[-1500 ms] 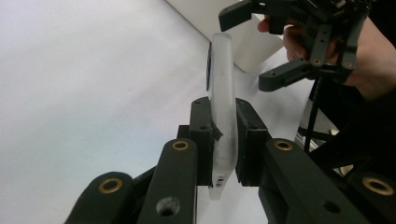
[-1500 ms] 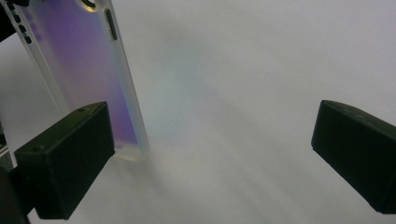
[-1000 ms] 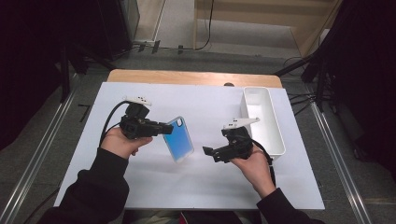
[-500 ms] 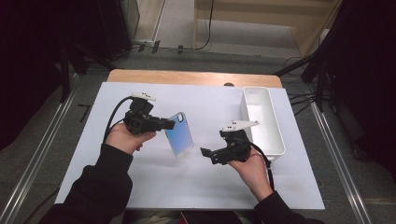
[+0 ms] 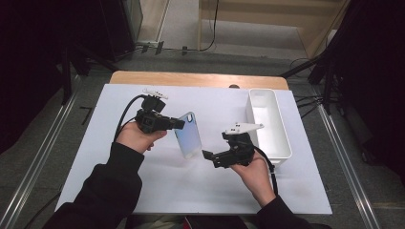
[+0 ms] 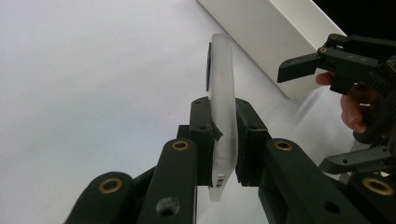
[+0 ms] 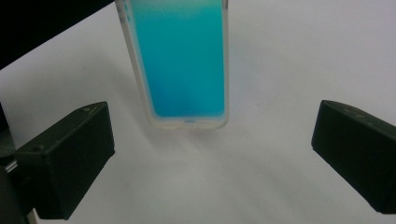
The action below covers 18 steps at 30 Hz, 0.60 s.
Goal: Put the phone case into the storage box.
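Over the middle of the white table (image 5: 95, 171), holding one blue phone case (image 5: 187, 136) upright on edge with the left gripper (image 5: 177, 124) clenched on its side, lower end just above or touching the surface. Waiting just beside it with the right gripper (image 5: 206, 156), jaws released and facing the case. Judging the pickup done, with a handover or a drop into the one white bin (image 5: 277, 143) remaining.

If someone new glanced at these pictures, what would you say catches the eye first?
Probably the blue phone case, held up on edge near the middle of the white table by the left tongs, which are clamped on its rim. Next, the right tongs standing open just beside it, and the white bin along the table's right side.
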Available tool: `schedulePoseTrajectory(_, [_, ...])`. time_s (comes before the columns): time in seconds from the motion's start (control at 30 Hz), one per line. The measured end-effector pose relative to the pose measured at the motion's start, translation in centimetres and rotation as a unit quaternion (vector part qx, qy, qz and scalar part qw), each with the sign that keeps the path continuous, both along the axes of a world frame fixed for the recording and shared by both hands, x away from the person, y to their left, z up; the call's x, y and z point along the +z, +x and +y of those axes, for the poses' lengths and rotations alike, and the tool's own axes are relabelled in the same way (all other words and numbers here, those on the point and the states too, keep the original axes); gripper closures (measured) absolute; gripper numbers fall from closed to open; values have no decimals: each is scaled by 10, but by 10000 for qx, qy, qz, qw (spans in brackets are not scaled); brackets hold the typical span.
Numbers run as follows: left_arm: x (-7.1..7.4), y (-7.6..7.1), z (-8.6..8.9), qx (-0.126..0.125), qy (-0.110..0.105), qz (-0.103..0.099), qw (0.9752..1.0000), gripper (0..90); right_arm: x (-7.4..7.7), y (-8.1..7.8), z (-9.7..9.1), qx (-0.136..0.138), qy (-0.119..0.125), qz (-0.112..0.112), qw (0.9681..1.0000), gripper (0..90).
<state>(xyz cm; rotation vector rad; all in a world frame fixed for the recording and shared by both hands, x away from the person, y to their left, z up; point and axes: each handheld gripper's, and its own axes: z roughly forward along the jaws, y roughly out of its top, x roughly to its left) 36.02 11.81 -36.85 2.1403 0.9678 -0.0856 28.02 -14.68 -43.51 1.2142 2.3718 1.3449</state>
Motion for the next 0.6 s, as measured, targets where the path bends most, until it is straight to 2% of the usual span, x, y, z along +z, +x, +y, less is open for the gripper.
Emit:
schedulePoseTrajectory(0.17, [0, 3, -6, 11, 89, 67, 9999, 794, 3, 1, 1, -16, 59, -48, 10000, 0])
schedulePoseTrajectory(0.27, [0, 4, -10, 22, 53, 148, 9999, 794, 6, 1, 4, -38, 50, -129, 9999, 0])
schedulePoseTrajectory(0.6, [-1, 3, -16, 56, 41, 364, 9993, 793, 15, 6, 16, -55, -22, -155, 9999, 0])
